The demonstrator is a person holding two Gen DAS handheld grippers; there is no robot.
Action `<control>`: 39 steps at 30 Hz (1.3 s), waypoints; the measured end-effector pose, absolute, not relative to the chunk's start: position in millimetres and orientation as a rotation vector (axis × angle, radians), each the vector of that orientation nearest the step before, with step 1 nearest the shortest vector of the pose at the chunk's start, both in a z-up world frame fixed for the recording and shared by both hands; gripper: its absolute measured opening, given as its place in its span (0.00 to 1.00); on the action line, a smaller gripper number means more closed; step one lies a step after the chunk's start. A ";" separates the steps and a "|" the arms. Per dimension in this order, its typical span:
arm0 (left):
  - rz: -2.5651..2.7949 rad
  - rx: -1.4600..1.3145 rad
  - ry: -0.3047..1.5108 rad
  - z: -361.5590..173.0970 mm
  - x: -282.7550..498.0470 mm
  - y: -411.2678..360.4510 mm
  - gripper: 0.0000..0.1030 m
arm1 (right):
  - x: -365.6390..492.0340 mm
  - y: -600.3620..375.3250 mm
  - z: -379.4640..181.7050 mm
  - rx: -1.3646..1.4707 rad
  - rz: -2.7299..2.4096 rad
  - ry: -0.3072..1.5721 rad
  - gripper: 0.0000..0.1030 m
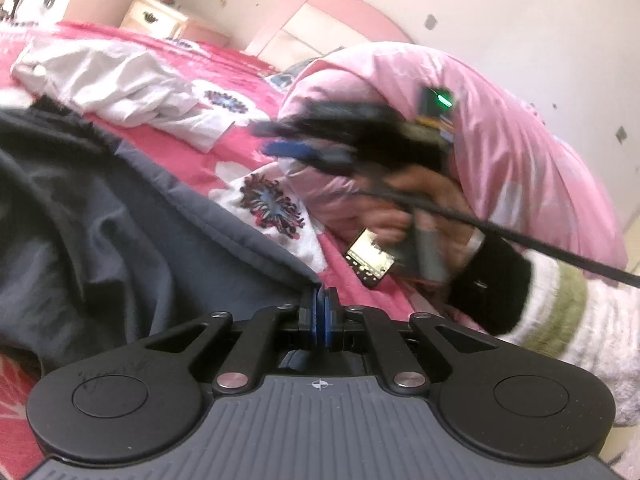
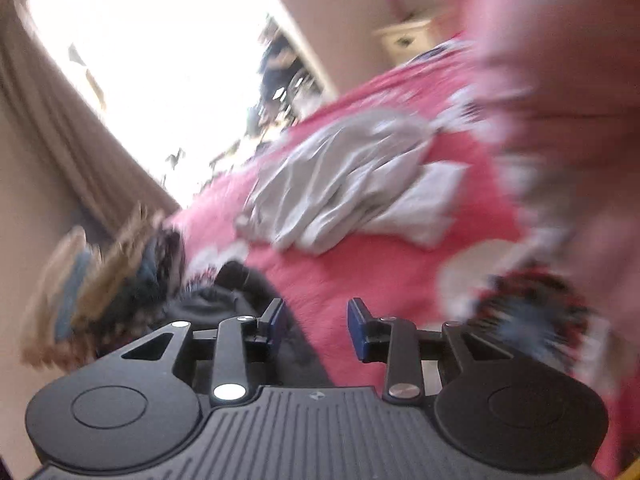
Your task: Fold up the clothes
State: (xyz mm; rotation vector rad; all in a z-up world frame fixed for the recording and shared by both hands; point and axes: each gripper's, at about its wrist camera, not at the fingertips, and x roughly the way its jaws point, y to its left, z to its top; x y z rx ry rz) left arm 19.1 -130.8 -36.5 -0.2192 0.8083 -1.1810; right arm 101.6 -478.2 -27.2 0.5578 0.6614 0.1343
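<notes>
A dark grey garment [image 1: 120, 216] lies rumpled across the pink flowered bedspread [image 1: 248, 76]. My left gripper [image 1: 321, 294] is shut on its near corner, and the hem runs straight into the blue pads. In the right wrist view a fold of the same garment [image 2: 224, 296] shows just left of the fingers. My right gripper [image 2: 316, 314] is open over the bedspread [image 2: 360, 272] with nothing between its pads. It also shows blurred in the left wrist view as the right gripper [image 1: 264, 138], held by a hand [image 1: 420, 208]. A pale grey-white garment [image 1: 120, 80] [image 2: 340, 184] lies crumpled farther up the bed.
A bulky pink quilt [image 1: 500, 120] is heaped at the right side of the bed. A cream nightstand [image 1: 156, 16] [image 2: 404, 40] stands by the headboard. A blurred pile of clothes [image 2: 100, 280] sits at the bed's left edge under a bright window [image 2: 140, 60].
</notes>
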 end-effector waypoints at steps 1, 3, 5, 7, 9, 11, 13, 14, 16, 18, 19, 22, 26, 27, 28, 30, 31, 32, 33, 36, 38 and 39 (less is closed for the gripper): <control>-1.180 -0.204 0.801 -33.5 16.6 -134.1 0.02 | 83.8 -490.3 -22.3 0.592 0.112 0.638 0.38; -1.168 -0.172 0.793 -29.3 11.6 -137.8 0.02 | 50.7 -511.1 -14.4 0.674 0.081 0.589 0.38; -1.161 -0.151 0.792 -26.3 8.6 -140.5 0.02 | 16.4 -527.1 -7.7 0.768 0.075 0.551 0.38; -1.163 -0.142 0.803 -22.3 8.9 -147.2 0.02 | -16.8 -536.8 -1.9 0.859 0.089 0.523 0.38; -1.169 -0.131 0.821 -19.6 11.5 -158.9 0.03 | -45.9 -532.5 3.7 0.907 0.122 0.519 0.38; -1.183 -0.108 0.851 -19.4 15.1 -177.1 0.03 | -69.5 -524.7 6.4 0.948 0.148 0.528 0.38; -1.191 -0.076 0.891 -23.3 17.9 -199.2 0.03 | -89.0 -517.4 6.0 0.992 0.154 0.540 0.38; -1.190 -0.057 0.907 -27.2 18.2 -209.8 0.03 | -95.9 -515.2 3.9 1.005 0.152 0.543 0.38; -1.181 -0.020 0.948 -36.8 18.5 -234.8 0.04 | -109.6 -510.8 -0.3 1.030 0.149 0.551 0.38; -1.149 0.002 1.012 -47.9 19.1 -260.9 0.14 | -117.4 -510.2 -8.8 1.029 0.114 0.578 0.38; -1.123 0.008 1.051 -55.6 20.7 -271.9 0.19 | -118.0 -510.1 -13.2 1.012 0.093 0.605 0.38; -1.059 -0.025 1.124 -73.1 26.8 -284.3 0.25 | -116.9 -510.8 -26.8 0.954 0.017 0.693 0.38; -1.053 -0.189 1.186 -81.7 36.9 -274.4 0.45 | -109.9 -509.2 -45.7 0.896 0.025 0.772 0.39; -1.052 -0.219 1.193 -82.1 39.2 -272.5 0.46 | -107.2 -508.7 -49.8 0.878 0.024 0.785 0.39; -1.054 -0.242 1.197 -82.0 41.3 -270.6 0.47 | -104.4 -508.3 -53.8 0.861 0.023 0.798 0.39; -1.057 -0.262 1.197 -78.1 43.5 -265.4 0.47 | -99.2 -507.5 -59.6 0.818 0.001 0.816 0.39; -1.060 -0.270 1.195 -75.2 44.1 -261.8 0.47 | -96.8 -507.3 -61.3 0.793 -0.018 0.820 0.39; -1.070 -0.278 1.188 -71.0 44.1 -256.3 0.47 | -94.7 -508.4 -62.8 0.782 -0.019 0.816 0.39; -1.083 -0.281 1.181 -66.9 43.3 -250.3 0.48 | -92.9 -509.3 -64.0 0.769 -0.028 0.812 0.39; -1.132 -0.198 1.137 -56.2 30.1 -226.5 0.49 | -85.8 -510.6 -68.0 0.714 -0.043 0.816 0.39; -1.162 -0.090 1.098 -51.5 11.3 -209.6 0.50 | -78.0 -507.5 -70.2 0.650 -0.038 0.838 0.39; -1.170 -0.029 1.073 -49.2 -0.9 -201.2 0.50 | -75.1 -503.8 -70.2 0.610 -0.037 0.847 0.39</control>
